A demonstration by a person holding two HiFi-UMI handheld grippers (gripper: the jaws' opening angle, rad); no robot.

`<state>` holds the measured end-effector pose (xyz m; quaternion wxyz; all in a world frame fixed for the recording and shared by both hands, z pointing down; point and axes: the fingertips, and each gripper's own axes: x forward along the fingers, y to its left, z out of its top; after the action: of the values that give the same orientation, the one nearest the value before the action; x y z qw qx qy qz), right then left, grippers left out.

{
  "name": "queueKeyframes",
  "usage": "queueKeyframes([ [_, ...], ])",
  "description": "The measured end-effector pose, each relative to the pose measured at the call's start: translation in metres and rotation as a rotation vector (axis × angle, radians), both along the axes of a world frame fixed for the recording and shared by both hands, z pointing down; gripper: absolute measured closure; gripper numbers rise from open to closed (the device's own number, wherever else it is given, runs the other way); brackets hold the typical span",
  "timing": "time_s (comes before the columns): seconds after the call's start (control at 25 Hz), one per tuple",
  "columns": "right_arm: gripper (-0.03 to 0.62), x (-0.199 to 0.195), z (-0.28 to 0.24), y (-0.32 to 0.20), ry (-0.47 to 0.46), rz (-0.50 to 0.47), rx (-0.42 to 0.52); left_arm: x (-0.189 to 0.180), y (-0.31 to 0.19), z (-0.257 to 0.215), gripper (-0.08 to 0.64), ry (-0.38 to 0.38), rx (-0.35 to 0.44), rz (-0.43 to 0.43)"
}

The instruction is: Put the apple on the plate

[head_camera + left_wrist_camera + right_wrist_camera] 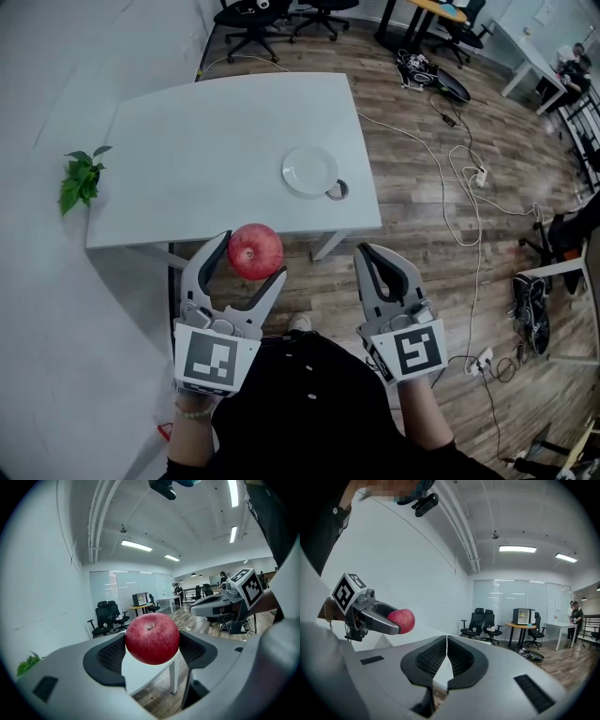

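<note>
A red apple (255, 250) is clamped between the jaws of my left gripper (251, 255), held in the air just off the near edge of the white table (206, 159). In the left gripper view the apple (152, 638) fills the gap between the two dark pads. A white plate (309, 171) lies on the table near its right front corner, well beyond the apple. My right gripper (367, 253) hangs beside the left one over the floor, jaws shut with nothing between them. The right gripper view shows the apple (402, 620) in the left gripper off to its left.
A small round grey object (337, 190) touches the plate's near right rim. A green plant (82, 178) sits by the wall, left of the table. Cables (466, 178) and a power strip lie on the wood floor to the right. Office chairs (249, 21) stand behind the table.
</note>
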<state>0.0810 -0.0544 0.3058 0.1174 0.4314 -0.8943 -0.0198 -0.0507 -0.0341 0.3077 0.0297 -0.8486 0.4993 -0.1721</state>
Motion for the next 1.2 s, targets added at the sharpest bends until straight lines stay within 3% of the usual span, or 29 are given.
queueKeyframes([
  [0.2, 0.549, 0.007, 0.002, -0.007, 0.003, -0.022, -0.003, 0.010, -0.005, 0.001, 0.192, 0.038, -0.052, -0.057],
  [0.44, 0.549, 0.020, 0.004, -0.010, 0.005, -0.017, -0.005, 0.020, -0.009, 0.000, 0.192, 0.039, -0.049, -0.055],
  [0.68, 0.549, 0.032, 0.003, -0.009, 0.008, 0.001, 0.001, 0.031, -0.014, 0.002, 0.192, -0.015, 0.007, 0.019],
  [1.2, 0.549, 0.047, 0.003, 0.003, 0.002, 0.036, 0.005, 0.043, -0.009, 0.001, 0.192, -0.017, 0.014, 0.040],
])
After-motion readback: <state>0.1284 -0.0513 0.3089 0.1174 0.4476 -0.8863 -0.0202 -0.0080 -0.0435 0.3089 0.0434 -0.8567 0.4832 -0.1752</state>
